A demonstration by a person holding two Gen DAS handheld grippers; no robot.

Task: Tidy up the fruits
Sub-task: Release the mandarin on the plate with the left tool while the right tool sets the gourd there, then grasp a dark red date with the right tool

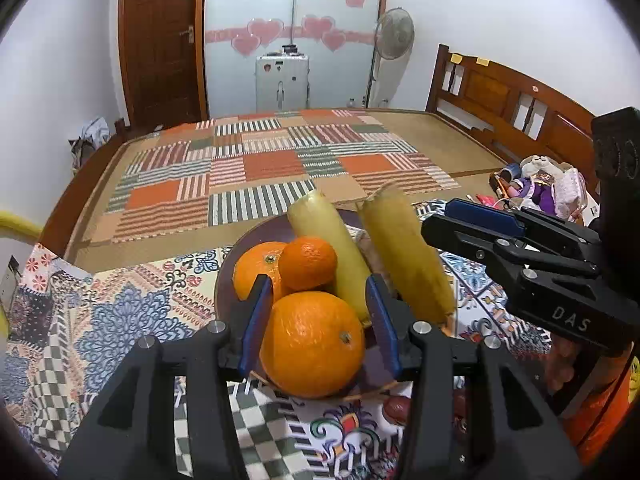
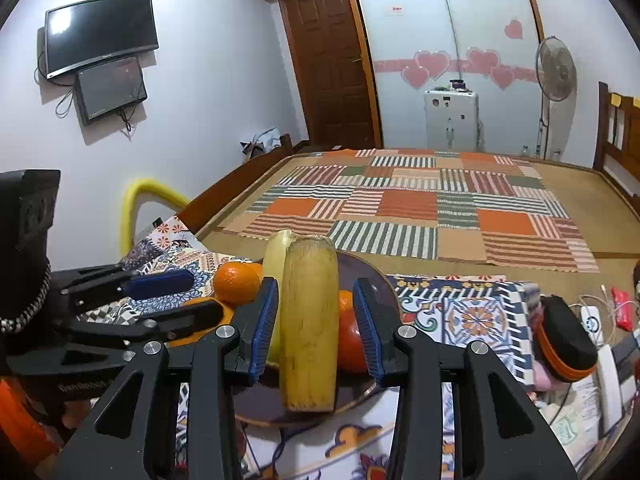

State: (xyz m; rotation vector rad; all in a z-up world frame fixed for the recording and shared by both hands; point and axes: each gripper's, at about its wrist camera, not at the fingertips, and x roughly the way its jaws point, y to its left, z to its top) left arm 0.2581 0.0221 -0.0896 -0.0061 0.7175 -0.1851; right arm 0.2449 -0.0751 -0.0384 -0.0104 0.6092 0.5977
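A dark purple plate (image 1: 224, 276) on a patterned cloth holds several fruits. In the left wrist view my left gripper (image 1: 318, 312) is open, its blue pads on either side of a large orange (image 1: 312, 344) at the plate's near edge. Behind it lie a second orange (image 1: 256, 268), a small tangerine (image 1: 308, 264) and a pale yellow corn cob (image 1: 332, 248). In the right wrist view my right gripper (image 2: 316, 320) is open around a darker yellow corn cob (image 2: 310, 320) over the plate (image 2: 380, 280); gaps show on both sides. A red tomato (image 2: 350, 344) lies beside it.
The plate sits on a patterned cloth (image 1: 120, 312) at the edge of a bed with a striped patchwork mat (image 1: 272, 168). Dark red fruits (image 1: 396, 404) lie on the cloth near the plate. A black and orange case (image 2: 564, 340), cables and toys (image 1: 540, 188) lie to the right.
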